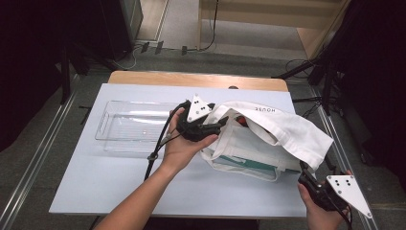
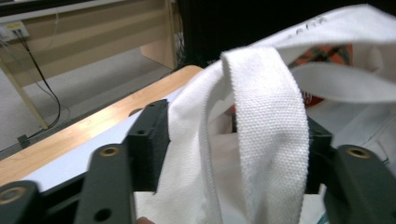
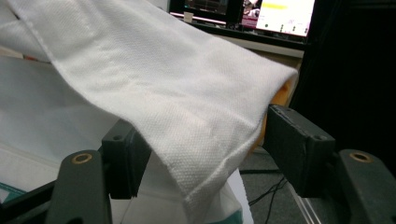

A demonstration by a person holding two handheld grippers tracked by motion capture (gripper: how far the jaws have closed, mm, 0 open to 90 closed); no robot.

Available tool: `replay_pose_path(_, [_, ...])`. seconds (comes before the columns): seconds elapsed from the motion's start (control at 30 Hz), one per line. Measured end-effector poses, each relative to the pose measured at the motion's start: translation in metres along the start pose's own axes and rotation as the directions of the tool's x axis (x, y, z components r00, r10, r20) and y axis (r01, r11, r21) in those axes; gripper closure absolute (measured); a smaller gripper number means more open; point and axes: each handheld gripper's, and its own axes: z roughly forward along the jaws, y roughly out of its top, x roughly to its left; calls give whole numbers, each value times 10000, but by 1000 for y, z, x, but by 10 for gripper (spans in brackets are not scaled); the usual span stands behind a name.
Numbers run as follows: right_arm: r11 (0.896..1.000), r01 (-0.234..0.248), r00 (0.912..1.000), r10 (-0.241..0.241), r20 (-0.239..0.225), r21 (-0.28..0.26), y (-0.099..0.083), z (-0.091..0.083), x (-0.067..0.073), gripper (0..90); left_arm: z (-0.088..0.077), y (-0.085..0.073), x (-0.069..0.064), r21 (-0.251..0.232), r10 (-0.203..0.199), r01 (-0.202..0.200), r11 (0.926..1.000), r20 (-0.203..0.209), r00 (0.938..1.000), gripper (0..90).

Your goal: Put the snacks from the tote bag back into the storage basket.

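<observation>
white cloth bag (image 1: 258,139): lies on worktop (image 1: 119,177), right of a clear tray (image 1: 129,125), long axis running left to right. left gripper (image 1: 216,123) at bag mouth, jaws apart, strap (image 2: 268,130) draped loosely between them. right gripper (image 1: 306,179) at bag's right corner, jaws apart, fabric corner (image 3: 210,140) between, unpinched.

Both forearms bare, no sleeves in the high view. Left gripper (image 1: 221,122): black body, white three-cornered plate on top w/ small dark dots, black cable trailing off the back. Right gripper (image 1: 304,168): same black build, same dotted plate (larger in frame). In both gripper views: matte black blocky jaws, brass-coloured rivets at the pivots, small screw holes.
</observation>
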Motion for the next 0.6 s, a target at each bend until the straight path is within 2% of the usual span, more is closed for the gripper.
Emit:
replay_pose_path(0.03, [9999, -119, 9999, 119, -56, -16, 2, 1, 0, 321, 1, 1, 0, 50, 19, -20, 10000, 151, 9999, 590])
replay_pose_path(0.13, [9978, -654, 9972, 658, -343, 112, 8, 5, -2, 299, 2, 4, -1, 44, -60, 58, 10000, 366, 9993, 835])
replay_pose_path(0.2, [9982, -575, 9977, 580, -342, 161, 12, 8, -1, 300, 0, 7, 1, -32, -277, 279, 9996, 542, 9981, 891])
replay_pose_path(0.27, [9988, -424, 9983, 434, -380, 260, 14, 11, 0, 311, 1, 8, 2, -27, -326, 329, 9995, 646, 9974, 893])
replay_pose_path(0.33, [9994, -287, 9983, 297, -492, 206, 15, 15, -1, 356, 2, 7, 1, -43, -205, 209, 9998, 712, 9972, 868])
replay_pose_path(0.37, [9993, -302, 9979, 314, -572, 220, 16, 17, -1, 394, 3, 6, 0, -56, -216, 223, 9997, 931, 9954, 791])
replay_pose_path(0.43, [9999, -68, 9982, 76, -601, 147, 17, 21, -2, 484, 5, 4, -2, 48, -142, 138, 9999, 1065, 9942, 631])
replay_pose_path(0.5, [9999, -77, 9977, 84, -672, 111, 17, 22, -4, 589, 6, 4, -4, 27, -36, 33, 10000, 1134, 9935, 540])
replay_pose_path(0.6, [9997, -225, 9954, 233, -925, 92, 19, 25, -7, 662, 11, 2, -9, 185, 73, -92, 9998, 967, 9953, 473])
